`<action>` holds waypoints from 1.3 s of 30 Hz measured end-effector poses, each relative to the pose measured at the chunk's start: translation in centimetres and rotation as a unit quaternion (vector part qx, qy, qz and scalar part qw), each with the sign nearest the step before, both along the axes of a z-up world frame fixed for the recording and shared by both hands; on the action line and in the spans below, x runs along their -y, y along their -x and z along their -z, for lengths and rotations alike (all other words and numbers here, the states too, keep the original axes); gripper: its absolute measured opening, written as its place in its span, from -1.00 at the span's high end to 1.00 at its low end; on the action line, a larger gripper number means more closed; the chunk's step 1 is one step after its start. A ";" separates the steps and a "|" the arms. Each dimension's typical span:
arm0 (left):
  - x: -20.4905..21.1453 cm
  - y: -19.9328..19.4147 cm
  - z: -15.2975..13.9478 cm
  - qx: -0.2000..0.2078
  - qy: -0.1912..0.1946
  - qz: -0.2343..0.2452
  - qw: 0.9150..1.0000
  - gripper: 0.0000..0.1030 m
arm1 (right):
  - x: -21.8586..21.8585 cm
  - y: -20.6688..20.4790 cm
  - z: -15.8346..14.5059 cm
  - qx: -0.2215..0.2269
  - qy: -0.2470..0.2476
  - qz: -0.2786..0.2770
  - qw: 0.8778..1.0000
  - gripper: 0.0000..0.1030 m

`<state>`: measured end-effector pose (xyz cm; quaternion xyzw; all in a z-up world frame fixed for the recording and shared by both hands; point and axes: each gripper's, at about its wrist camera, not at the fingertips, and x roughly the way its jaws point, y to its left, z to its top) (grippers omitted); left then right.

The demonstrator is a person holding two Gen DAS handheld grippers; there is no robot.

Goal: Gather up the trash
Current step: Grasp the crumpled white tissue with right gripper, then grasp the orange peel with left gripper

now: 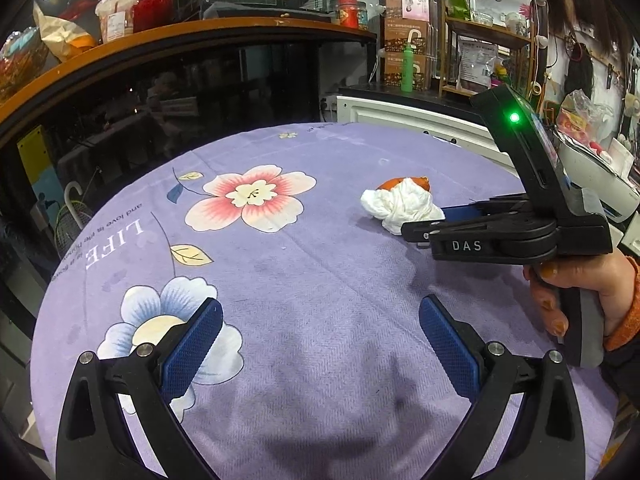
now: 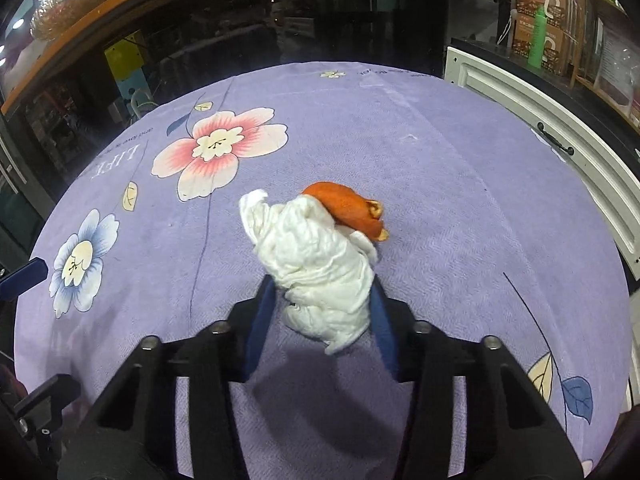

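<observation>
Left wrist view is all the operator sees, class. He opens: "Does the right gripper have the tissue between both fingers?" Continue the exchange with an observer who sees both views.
Observer: Yes. The right gripper has one of its blue fingers pressed against each side of the tissue.
Operator: How big is the orange peel behind it?
Observer: The orange peel is one whole curled piece, touching the tissue's far end, outside the fingers.
Operator: Does the tissue fill the grip?
Observer: Its near end hangs back past the pads, towards the camera.
</observation>
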<state>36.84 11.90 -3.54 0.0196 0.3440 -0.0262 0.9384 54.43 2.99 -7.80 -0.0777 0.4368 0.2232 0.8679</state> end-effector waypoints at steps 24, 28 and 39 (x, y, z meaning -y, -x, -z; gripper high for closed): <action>5.8 -8.0 0.4 -0.022 -0.004 0.060 0.998 -0.89 | 10.4 7.3 -4.9 0.045 -0.034 0.037 0.998 0.54; 7.0 -10.9 1.1 -0.039 0.006 0.062 0.997 -0.89 | 12.2 7.7 -4.9 0.046 -0.034 0.050 0.997 0.54; 9.9 -16.6 3.1 -0.089 0.007 0.064 0.994 -0.76 | 14.8 8.3 -4.9 0.047 -0.054 0.058 0.996 0.54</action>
